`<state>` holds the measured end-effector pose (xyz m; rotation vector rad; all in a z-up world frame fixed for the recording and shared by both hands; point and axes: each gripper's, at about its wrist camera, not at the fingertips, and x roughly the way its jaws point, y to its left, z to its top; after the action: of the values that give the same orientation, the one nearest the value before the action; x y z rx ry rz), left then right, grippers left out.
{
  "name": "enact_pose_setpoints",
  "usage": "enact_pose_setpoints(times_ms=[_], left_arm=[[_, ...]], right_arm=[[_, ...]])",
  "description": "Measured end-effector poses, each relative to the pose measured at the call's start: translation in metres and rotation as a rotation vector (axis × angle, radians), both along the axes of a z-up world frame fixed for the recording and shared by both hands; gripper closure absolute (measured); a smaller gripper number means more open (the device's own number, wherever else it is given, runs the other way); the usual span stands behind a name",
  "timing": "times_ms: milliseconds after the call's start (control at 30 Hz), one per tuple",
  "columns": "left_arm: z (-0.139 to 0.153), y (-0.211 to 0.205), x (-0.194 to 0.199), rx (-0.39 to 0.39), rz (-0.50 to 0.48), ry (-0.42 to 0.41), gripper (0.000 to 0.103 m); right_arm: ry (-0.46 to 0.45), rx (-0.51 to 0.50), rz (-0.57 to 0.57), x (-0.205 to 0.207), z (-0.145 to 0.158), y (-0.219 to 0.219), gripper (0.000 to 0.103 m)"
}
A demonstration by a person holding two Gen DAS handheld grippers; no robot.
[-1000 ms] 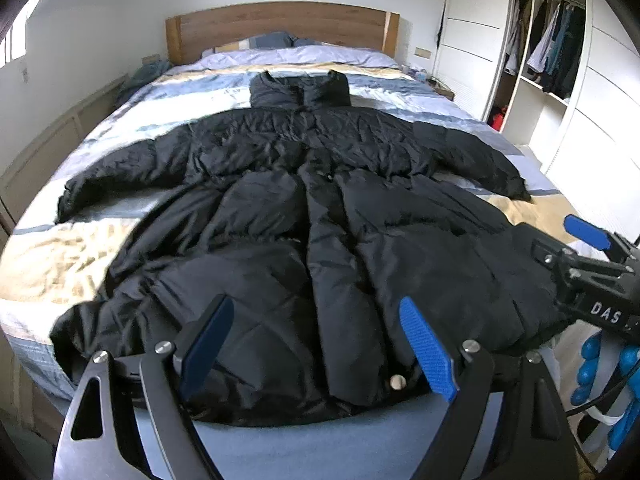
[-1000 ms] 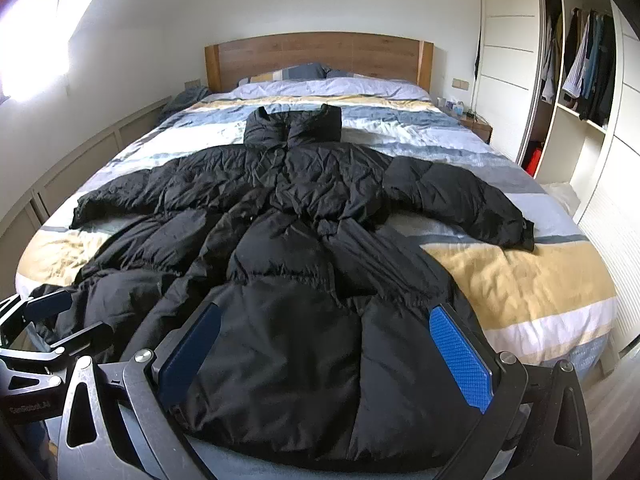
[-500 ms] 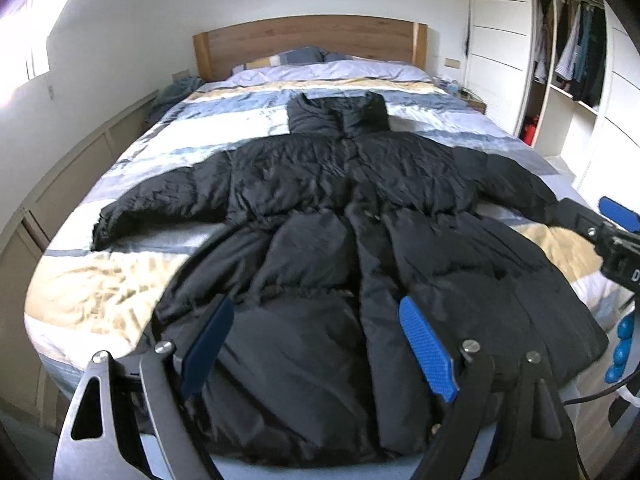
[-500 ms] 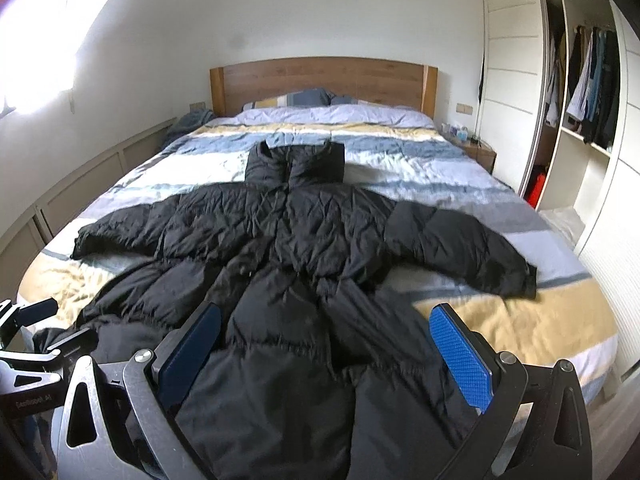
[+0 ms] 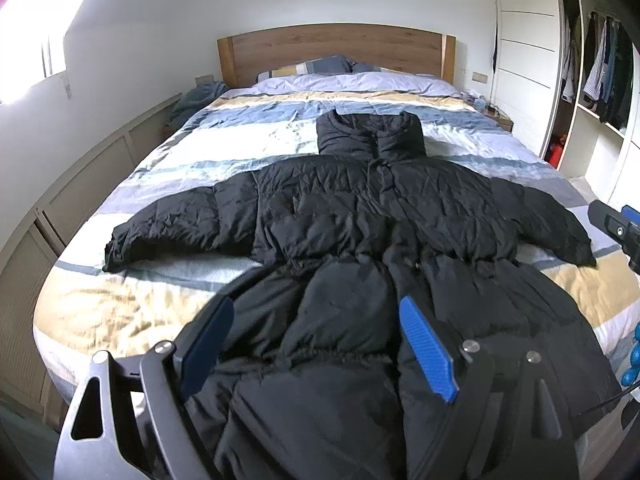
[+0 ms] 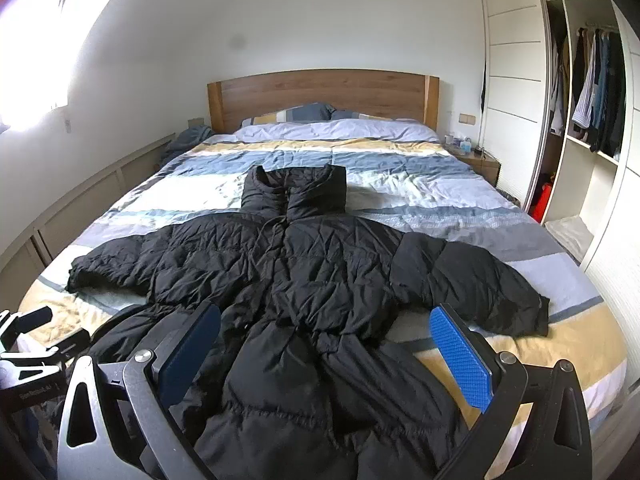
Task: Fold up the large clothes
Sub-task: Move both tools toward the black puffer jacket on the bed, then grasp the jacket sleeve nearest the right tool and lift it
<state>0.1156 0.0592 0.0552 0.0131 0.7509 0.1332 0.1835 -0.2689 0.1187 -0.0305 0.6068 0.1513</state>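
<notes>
A long black puffer coat lies flat and face up on the striped bed, sleeves spread to both sides, hood toward the headboard. My left gripper hovers open above the coat's lower half, left of its zip line, nothing between its blue pads. My right gripper is open too, raised over the lower half of the coat, holding nothing. The right gripper's tip shows at the right edge of the left wrist view; the left gripper's body shows at the left of the right wrist view.
A wooden headboard and pillows stand at the far end. An open wardrobe with hanging clothes lines the right wall, a nightstand beside the bed. Low panelling runs along the left wall. A blue-gloved hand shows at right.
Both grippers have risen and tilted up from the coat's hem, so more of the coat, bed and room shows. Both stayed open. The coat has not moved.
</notes>
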Motion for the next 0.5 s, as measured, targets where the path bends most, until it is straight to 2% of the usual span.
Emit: enact_pose_setpoints(times_ms=[333,500], left_arm=[[-0.003,0.016,0.045,0.005,0.006,0.037,0.018],[-0.005,0.027,0.069,-0.007,0.033,0.042,0.018]], right_arm=[[0.036,0.034,-0.030,0.051,-0.008,-0.003,0.000],[0.082,0.124,-0.064,0.092,-0.015,-0.018,0.000]])
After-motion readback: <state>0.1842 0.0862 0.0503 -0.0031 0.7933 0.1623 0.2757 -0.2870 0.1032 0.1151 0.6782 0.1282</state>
